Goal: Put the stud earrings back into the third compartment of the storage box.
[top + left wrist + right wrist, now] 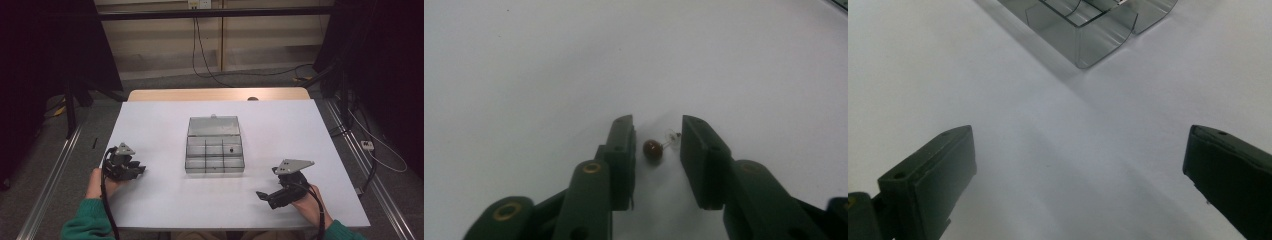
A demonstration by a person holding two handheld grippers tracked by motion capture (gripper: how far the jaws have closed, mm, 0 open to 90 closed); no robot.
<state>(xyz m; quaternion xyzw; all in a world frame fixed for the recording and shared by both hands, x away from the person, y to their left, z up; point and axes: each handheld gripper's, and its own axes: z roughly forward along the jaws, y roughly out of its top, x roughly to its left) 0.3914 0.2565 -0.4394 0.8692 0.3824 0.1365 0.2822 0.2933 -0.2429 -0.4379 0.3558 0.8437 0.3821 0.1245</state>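
A small brown bead stud with a clear backing (654,150) lies on the white table, between the jaws of my left gripper (656,127). The jaws stand close on either side of it, with a sliver of table still showing beside the bead, so the pads do not press on it. In the high view my left gripper (135,169) rests low at the table's left, pointing right. My right gripper (265,196) sits at the front right, wide open with nothing between its jaws (1079,137). A clear compartment box (215,159) stands mid-table with its lid open.
The box holds a small dark item (231,149) in one right-hand compartment. Its near corner (1088,50) shows ahead of my right gripper. The white table sheet (300,130) ends at a wooden strip at the back; cables lie on the floor beyond.
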